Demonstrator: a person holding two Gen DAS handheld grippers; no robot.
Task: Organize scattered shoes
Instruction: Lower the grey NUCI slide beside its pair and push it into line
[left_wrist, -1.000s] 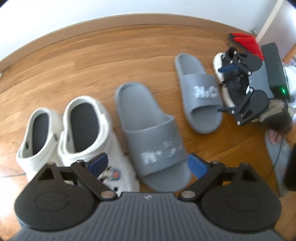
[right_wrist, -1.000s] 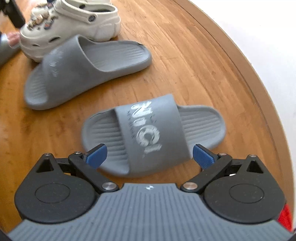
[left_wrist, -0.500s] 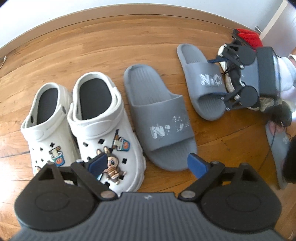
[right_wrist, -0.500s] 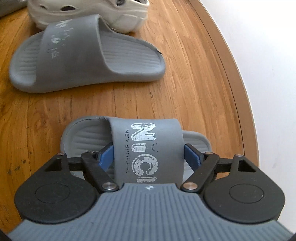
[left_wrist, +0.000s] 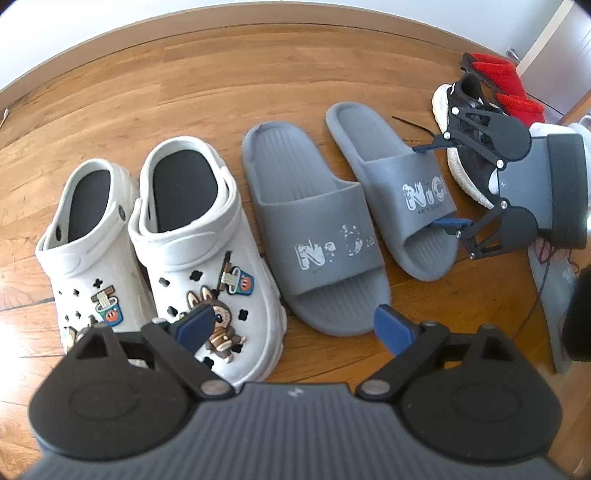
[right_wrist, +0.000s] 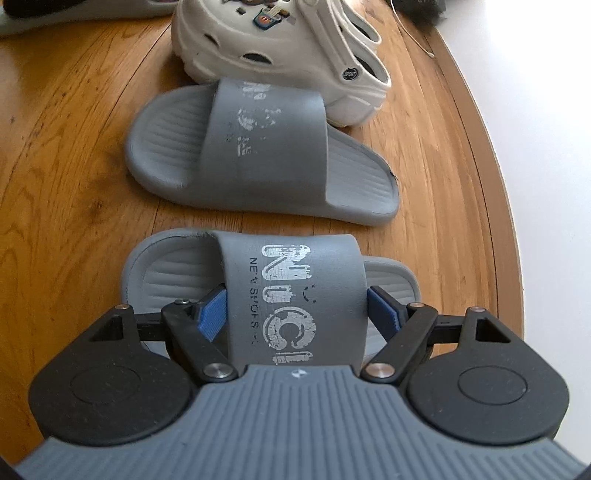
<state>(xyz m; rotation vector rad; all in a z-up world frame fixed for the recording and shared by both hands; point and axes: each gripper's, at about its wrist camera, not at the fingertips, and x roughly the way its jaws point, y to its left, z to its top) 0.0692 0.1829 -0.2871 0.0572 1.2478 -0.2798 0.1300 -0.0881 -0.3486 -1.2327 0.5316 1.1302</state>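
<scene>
— Where was the right gripper (right_wrist: 295, 306) when you looked?

— Down on the wooden floor (right_wrist: 74, 155), its jaws clamped on the strap of the grey slide with the clear logo (right_wrist: 295, 295). They had just been closing, and the blue pads (right_wrist: 214, 314) pressed the strap from both sides.

— And the matching one?

— The grey slide with the worn logo (right_wrist: 258, 147) lay just beyond those jaws, side by side with the held one but not touching it. Past that stood the white clogs (right_wrist: 288, 48), the nearer one hard against the worn slide.

— The left gripper (left_wrist: 295, 325)?

— Held above the row, jaws wide with nothing between them. Below its left pad sat a white clog with charms (left_wrist: 207, 251); the worn slide's toe (left_wrist: 332, 302) lay between the jaws. Off to their right, beyond the right gripper, was a black sneaker with a white sole (left_wrist: 465, 147) and something red (left_wrist: 506, 92) I couldn't make out.
</scene>
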